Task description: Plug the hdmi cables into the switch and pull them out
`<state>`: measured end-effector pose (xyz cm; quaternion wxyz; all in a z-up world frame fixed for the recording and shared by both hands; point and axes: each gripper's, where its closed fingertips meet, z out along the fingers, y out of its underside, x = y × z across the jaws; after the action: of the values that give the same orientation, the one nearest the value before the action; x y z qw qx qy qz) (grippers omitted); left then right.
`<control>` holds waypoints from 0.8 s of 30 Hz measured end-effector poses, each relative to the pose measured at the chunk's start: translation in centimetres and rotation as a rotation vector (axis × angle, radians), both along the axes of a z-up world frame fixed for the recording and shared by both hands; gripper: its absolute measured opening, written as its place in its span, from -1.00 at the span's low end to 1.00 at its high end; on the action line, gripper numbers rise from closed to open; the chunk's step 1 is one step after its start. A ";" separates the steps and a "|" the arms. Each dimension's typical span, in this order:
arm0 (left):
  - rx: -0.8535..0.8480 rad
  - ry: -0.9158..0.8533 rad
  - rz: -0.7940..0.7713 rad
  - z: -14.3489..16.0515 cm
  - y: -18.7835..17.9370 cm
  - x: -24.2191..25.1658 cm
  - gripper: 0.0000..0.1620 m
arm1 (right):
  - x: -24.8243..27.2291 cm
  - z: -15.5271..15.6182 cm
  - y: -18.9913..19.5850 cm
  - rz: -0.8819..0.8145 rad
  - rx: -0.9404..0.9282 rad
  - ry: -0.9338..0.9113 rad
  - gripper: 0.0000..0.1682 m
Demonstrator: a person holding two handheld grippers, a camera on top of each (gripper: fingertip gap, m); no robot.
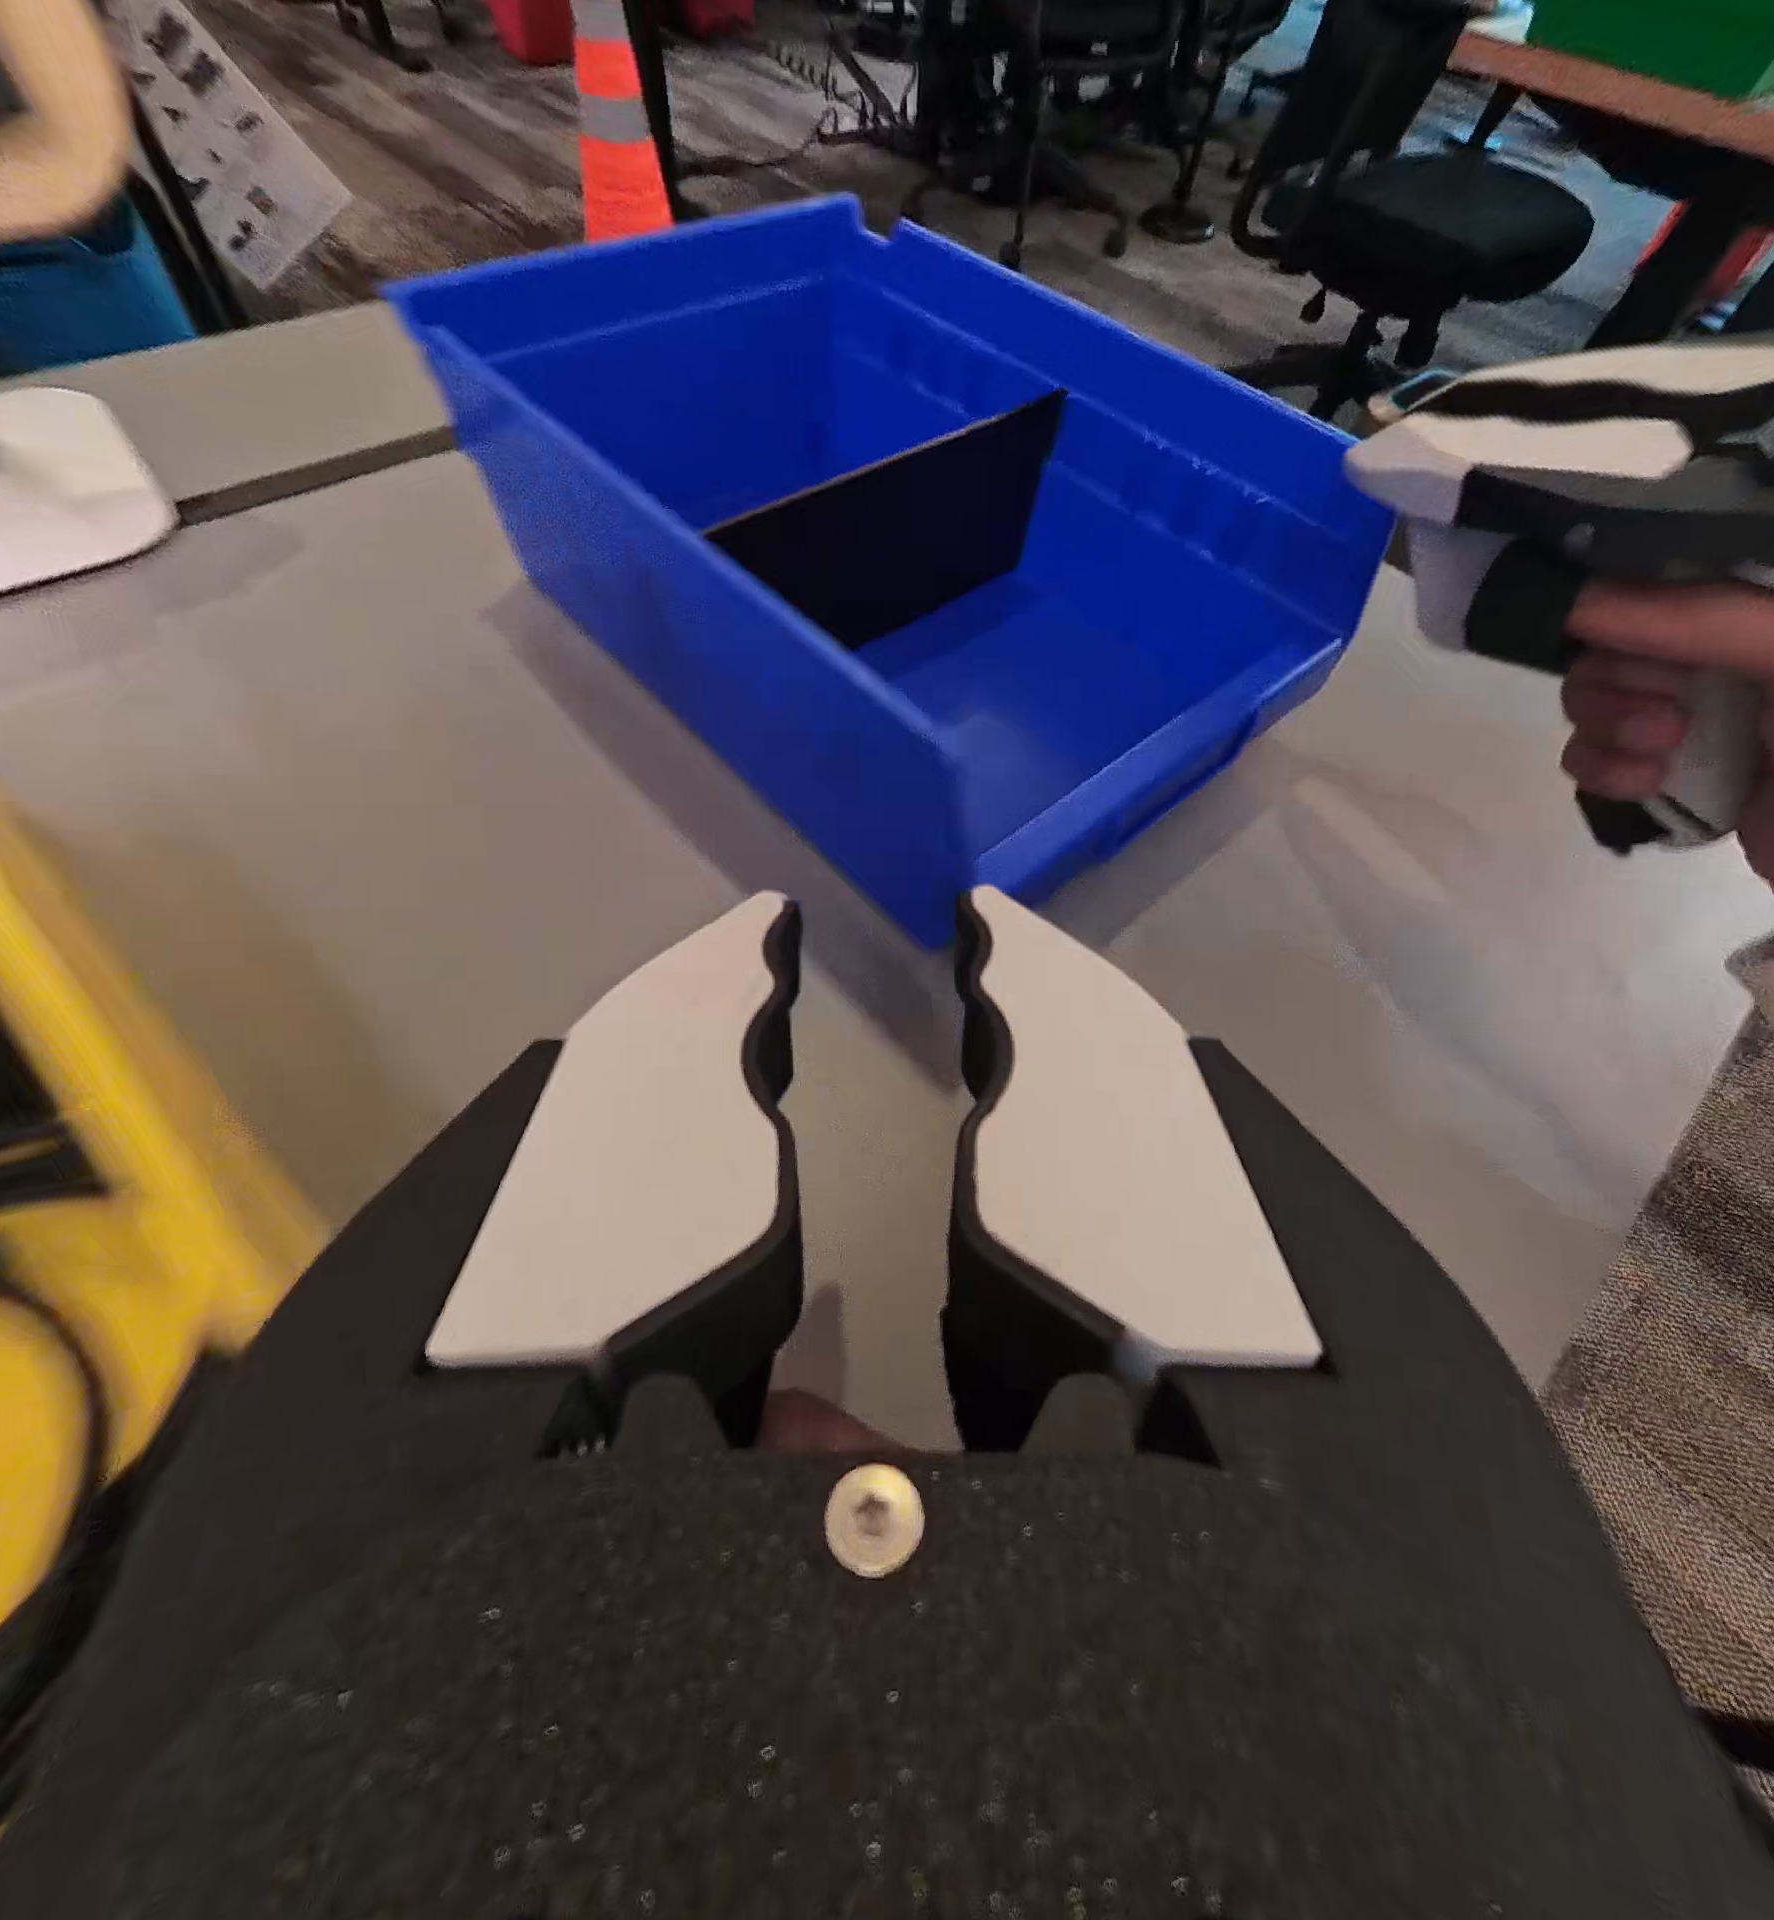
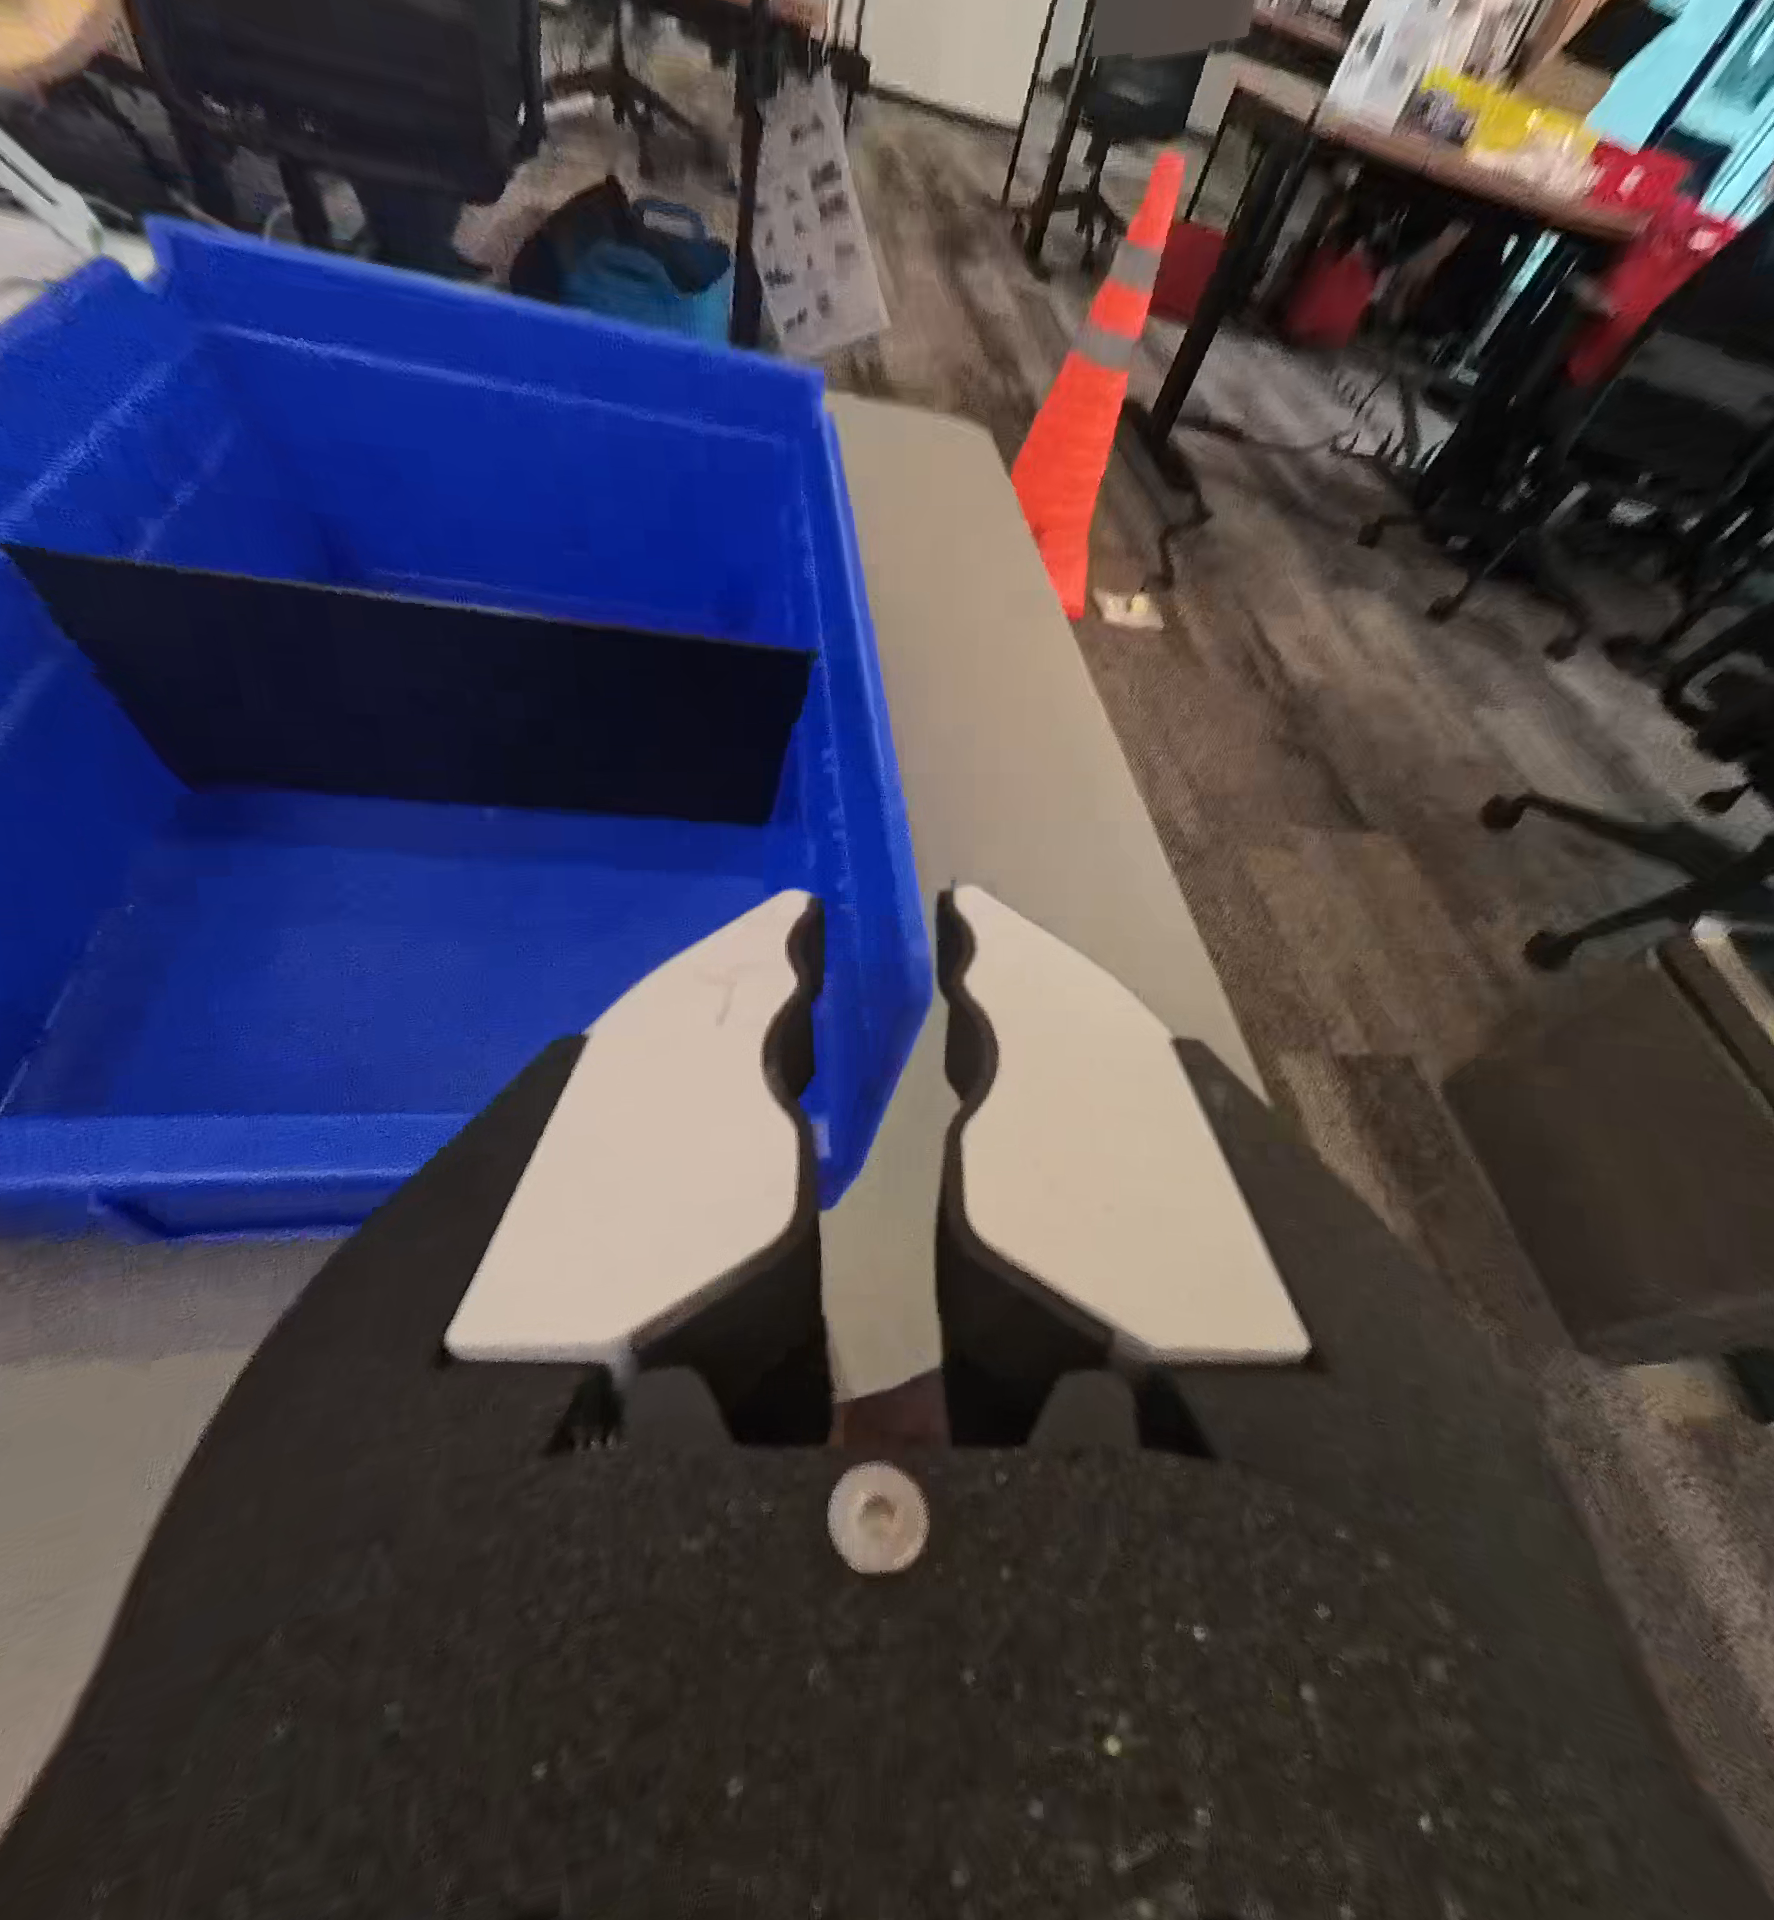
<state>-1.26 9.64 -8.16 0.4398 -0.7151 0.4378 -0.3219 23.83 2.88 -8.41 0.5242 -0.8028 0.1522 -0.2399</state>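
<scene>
A: Quick pass. Left gripper (image 1: 878,914) empty, fingers spread a little, hovering over the grey table (image 1: 343,779) just short of the blue bin's (image 1: 862,810) near corner.

B: Right gripper (image 2: 881,909)?

A: Also empty, jaws a bit apart, over the bin's right wall (image 2: 862,727), near the table's right edge. It shows in the left wrist view too, far right, held in a hand (image 1: 1714,727).

B: Cables? Switch?

A: Neither in view. Both bin compartments look empty, black divider (image 2: 426,696) across the middle. Something dark with cords sits in the yellow container (image 1: 10,1195) at near left, too blurred to call.

B: So the step?

A: My guess: locating the parts, nothing plugged yet. To do it well, find the switch first, pin it with one gripper, grip the plug by its body with the other, line it up square to the port.

B: Room?

A: Open table near and left of the bin. Right side is tight: table edge drops to floor just beside the bin. Orange cone (image 2: 1101,395) and chairs are well off, no issue. Watch the bin rim when reaching across.
</scene>
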 end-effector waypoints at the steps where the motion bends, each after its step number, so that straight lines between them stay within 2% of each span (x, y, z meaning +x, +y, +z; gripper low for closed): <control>1: 0.011 -0.014 0.023 0.6 0.6 -2.6 -0.64 | -0.7 1.2 0.1 0.010 0.023 -0.049 -0.76; 3: 0.059 -0.039 0.124 1.6 2.8 -8.4 -0.61 | -3.2 3.4 1.1 0.071 0.076 -0.101 -0.74; 5: 0.137 -0.056 0.286 2.2 5.8 -15.0 -0.61 | -8.0 4.4 3.5 0.217 0.113 -0.060 -0.68; 7: 0.207 -0.061 0.453 2.1 8.4 -21.3 -0.62 | -14.3 4.3 6.3 0.370 0.128 0.013 -0.63; 9: 0.206 -0.011 0.554 0.7 10.4 -25.4 -0.62 | -21.9 3.1 8.9 0.542 0.132 0.120 -0.58; 11: 0.181 0.050 0.578 -0.6 12.1 -27.0 -0.58 | -28.4 0.7 10.8 0.620 0.122 0.281 -0.38; 13: 0.167 0.139 0.582 -2.5 13.6 -27.5 -0.56 | -32.2 -1.6 12.3 0.601 0.089 0.372 -0.38; 15: 0.093 0.176 0.561 -4.6 14.5 -27.3 -0.56 | -33.9 -2.8 13.8 0.552 0.058 0.349 -0.39; 16: 0.045 0.162 0.534 -5.1 14.8 -26.8 -0.62 | -34.1 -3.1 14.6 0.523 0.033 0.296 -0.47; 18: -0.026 0.121 0.497 -5.4 15.1 -26.0 -0.86 | -33.1 -4.3 15.9 0.406 -0.039 0.208 -0.80; 20: -0.002 0.160 0.508 -5.4 15.8 -26.2 -0.88 | -33.4 -4.7 16.6 0.382 -0.046 0.291 -0.91; 24: 0.012 0.189 0.546 -5.1 16.9 -28.2 -0.94 | -34.8 -4.0 17.4 0.355 0.024 0.267 -0.95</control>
<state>-29.47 26.55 -13.30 0.4717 -0.8305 0.2703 -0.1208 -10.98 20.29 -12.45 0.5430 -0.8353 0.0795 -0.0335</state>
